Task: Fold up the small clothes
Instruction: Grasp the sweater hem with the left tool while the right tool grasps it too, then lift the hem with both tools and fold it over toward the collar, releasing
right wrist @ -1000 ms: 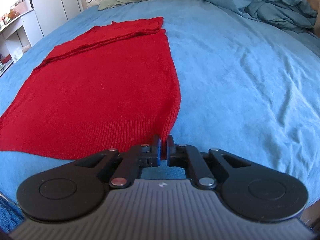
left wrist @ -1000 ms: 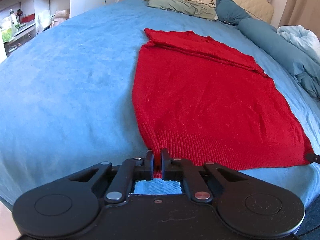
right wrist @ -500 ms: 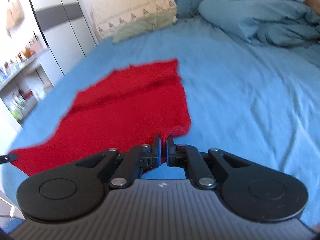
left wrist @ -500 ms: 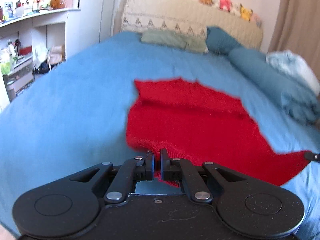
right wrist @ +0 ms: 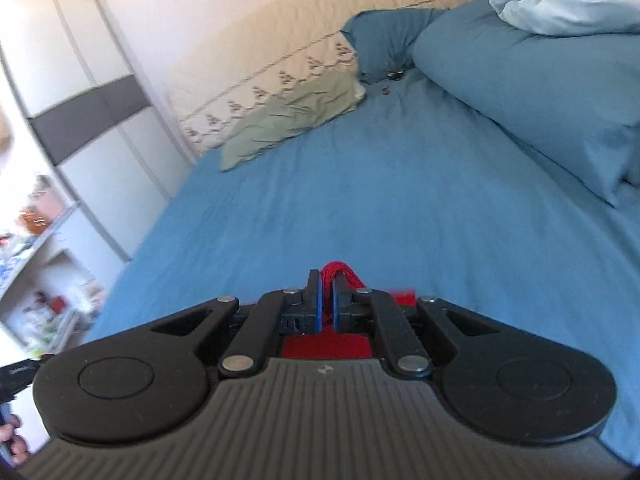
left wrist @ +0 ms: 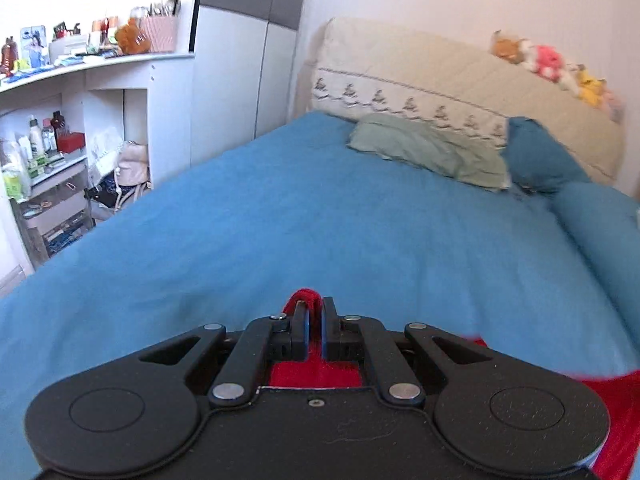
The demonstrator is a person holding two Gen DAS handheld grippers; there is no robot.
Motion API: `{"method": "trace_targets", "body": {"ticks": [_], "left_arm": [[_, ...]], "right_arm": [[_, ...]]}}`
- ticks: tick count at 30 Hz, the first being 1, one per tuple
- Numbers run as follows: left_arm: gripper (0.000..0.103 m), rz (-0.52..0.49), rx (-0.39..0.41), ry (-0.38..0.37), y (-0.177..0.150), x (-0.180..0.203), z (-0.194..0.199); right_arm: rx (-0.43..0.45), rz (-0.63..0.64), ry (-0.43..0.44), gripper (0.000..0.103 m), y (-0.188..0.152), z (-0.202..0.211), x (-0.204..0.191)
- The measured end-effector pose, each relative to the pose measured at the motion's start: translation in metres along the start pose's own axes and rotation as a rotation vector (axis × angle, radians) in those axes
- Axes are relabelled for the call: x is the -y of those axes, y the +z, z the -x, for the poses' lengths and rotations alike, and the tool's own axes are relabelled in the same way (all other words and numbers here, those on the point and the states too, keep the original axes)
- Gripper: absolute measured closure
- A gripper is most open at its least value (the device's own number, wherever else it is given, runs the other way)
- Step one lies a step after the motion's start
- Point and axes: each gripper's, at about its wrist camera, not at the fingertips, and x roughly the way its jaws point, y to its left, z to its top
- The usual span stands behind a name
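Two wrist cameras look forward over a bed covered with a blue bedspread. In the left wrist view, the left gripper has its fingers drawn narrow, pinching a bunched fold of a red knitted sweater. A small hump of red knit pokes up between the fingertips, and more of the red fabric shows beneath the gripper's body and spreads out toward the lower right corner, partly blurred. Most of the garment is hidden under the gripper, so its overall shape cannot be told.

In the right wrist view, the right gripper also has its fingers close together, with blue pads clamped on a ribbed edge of the same red sweater. Red knit shows under this gripper too.

At the head of the bed a pale green pillow lies flat beside a dark blue pillow, both in front of a beige quilted headboard with a row of soft toys on top. A rumpled blue duvet lies along the right side of the bed. To the left stand white shelves crowded with bottles, and a white and grey wardrobe. Fingers of a person's hand show at the lower left edge of the right wrist view.
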Motion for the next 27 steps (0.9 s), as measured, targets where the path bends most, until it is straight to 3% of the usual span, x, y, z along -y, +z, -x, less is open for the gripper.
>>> {"method": "trace_targets", "body": {"ticks": [4, 9, 10, 11, 13, 14, 15, 17, 19, 21, 24, 27], "left_arm": [[0.098, -0.054, -0.067, 0.049, -0.007, 0.029, -0.102], [0.098, -0.043, -0.162, 0.088, -0.026, 0.030, -0.160], [0.090, -0.024, -0.179, 0.084, -0.026, 0.026, -0.165], [0.087, -0.008, -0.186, 0.083, -0.027, 0.023, -0.164], [0.036, 0.024, -0.183, 0.086, -0.021, 0.014, -0.155], [0.028, 0.012, -0.168, 0.089, -0.018, 0.010, -0.145], [0.026, -0.012, -0.148, 0.094, -0.015, 0.012, -0.133], [0.025, -0.077, -0.129, 0.078, -0.015, 0.015, -0.101], [0.005, -0.130, -0.137, 0.025, -0.026, 0.012, -0.070], [0.002, -0.168, -0.155, -0.032, -0.047, 0.010, -0.043], [0.002, -0.255, -0.219, -0.055, -0.087, 0.012, -0.024], [0.002, -0.292, -0.283, -0.047, -0.119, 0.011, -0.028]], "right_arm": [[-0.033, 0.033, -0.072, 0.083, 0.000, -0.106, 0.021], [-0.085, 0.025, -0.110, 0.083, -0.014, -0.180, 0.051], [-0.096, 0.025, -0.108, 0.082, -0.014, -0.187, 0.055], [-0.107, 0.017, -0.099, 0.079, -0.013, -0.191, 0.058], [-0.106, 0.007, -0.099, 0.060, -0.011, -0.189, 0.061], [-0.099, 0.011, -0.104, 0.033, -0.009, -0.186, 0.060], [-0.078, 0.033, -0.110, 0.020, -0.007, -0.176, 0.058], [-0.040, 0.116, -0.109, 0.018, -0.007, -0.151, 0.048], [-0.050, 0.191, -0.083, 0.013, -0.015, -0.127, 0.031], [-0.076, 0.227, -0.058, 0.000, -0.031, -0.106, 0.018], [-0.128, 0.268, -0.027, 0.000, -0.067, -0.083, 0.000], [-0.176, 0.273, -0.019, 0.000, -0.102, -0.079, -0.009]]}}
